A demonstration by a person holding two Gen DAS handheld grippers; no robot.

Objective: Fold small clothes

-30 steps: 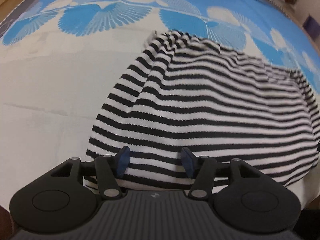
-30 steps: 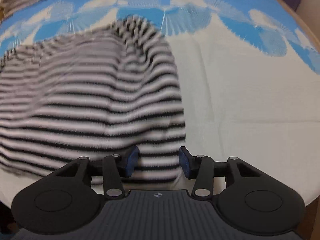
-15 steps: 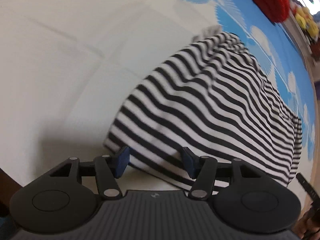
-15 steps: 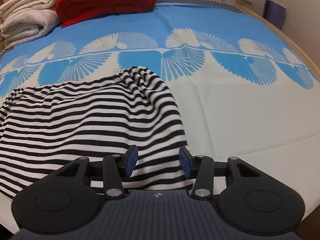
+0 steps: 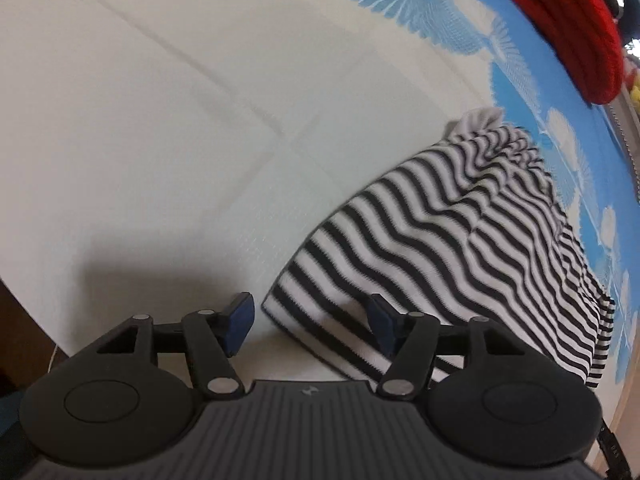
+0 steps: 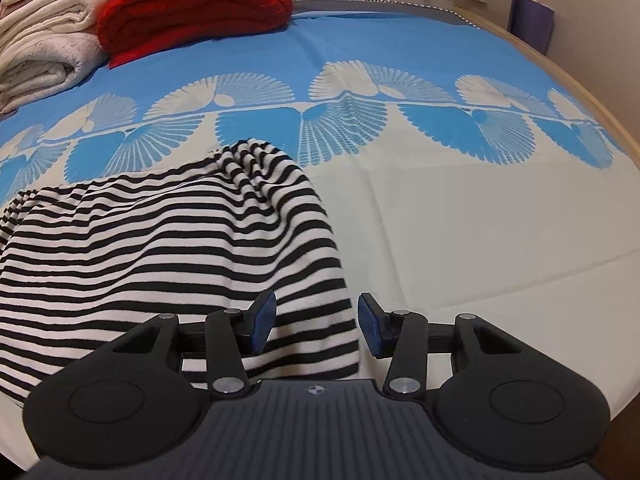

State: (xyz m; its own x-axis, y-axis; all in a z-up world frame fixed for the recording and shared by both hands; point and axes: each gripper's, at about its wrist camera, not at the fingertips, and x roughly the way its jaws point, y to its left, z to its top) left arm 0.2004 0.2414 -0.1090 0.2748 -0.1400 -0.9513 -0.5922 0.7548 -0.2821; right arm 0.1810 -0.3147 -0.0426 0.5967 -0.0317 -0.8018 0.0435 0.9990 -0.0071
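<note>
Striped garment (image 5: 460, 232) corner between both grippers' parted jaws.

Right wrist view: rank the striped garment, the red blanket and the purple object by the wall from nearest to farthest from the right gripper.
From the right gripper:
1. Striped garment, its corner directly between the open jaws.
2. Red blanket, folded, far upper left.
3. Purple object, far upper right by the wall; too close to the blanket to rank firmly.

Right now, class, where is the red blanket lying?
In the right wrist view the red blanket lies folded at the far left of the bed, beside the stacked cream towels and beyond the striped garment.
</note>
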